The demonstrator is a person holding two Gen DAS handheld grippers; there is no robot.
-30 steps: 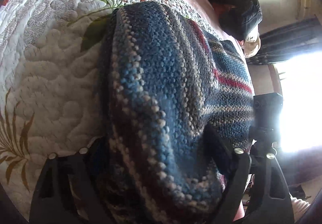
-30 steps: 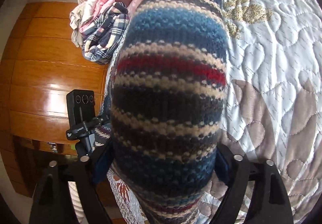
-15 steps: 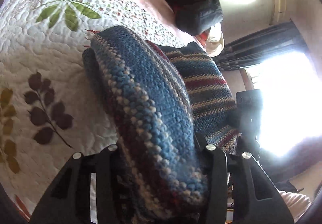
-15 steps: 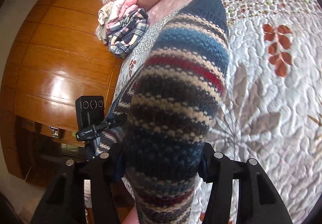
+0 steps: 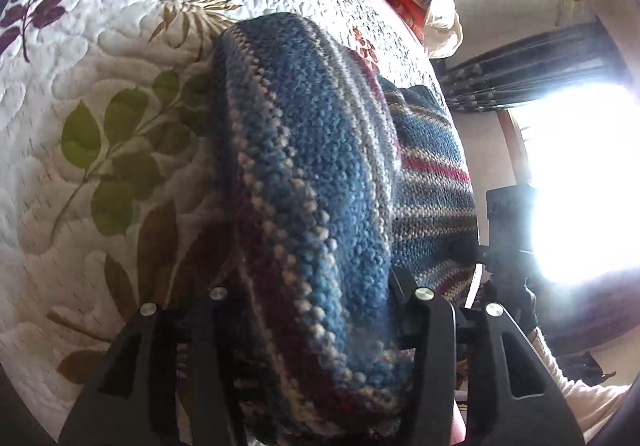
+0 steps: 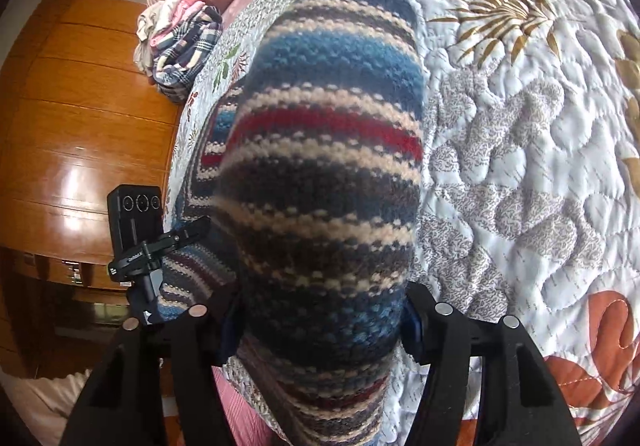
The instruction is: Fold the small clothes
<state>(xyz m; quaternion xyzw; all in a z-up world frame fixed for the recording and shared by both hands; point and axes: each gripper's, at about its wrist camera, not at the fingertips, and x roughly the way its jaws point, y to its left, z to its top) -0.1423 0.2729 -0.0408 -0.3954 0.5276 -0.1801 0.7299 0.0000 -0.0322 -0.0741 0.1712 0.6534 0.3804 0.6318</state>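
Both grippers clamp the striped knit sweater [image 5: 320,181]: left gripper [image 5: 316,330] on one bunched edge, right gripper [image 6: 320,330] on another, the garment draped over the floral quilt [image 6: 520,125].

The left hand-held gripper [image 5: 316,306] had its two black fingers [image 5: 432,330] closed in on a thick fold of the striped knit garment [image 5: 320,173], which bulged up between them and ran forward from the tips. The right hand-held gripper [image 6: 320,322] gripped another fold of the same garment in the same way, fingers [image 6: 444,342] pressed against the fabric on both sides. To the right of the left gripper, a light sleeve [image 5: 568,386] showed low down.
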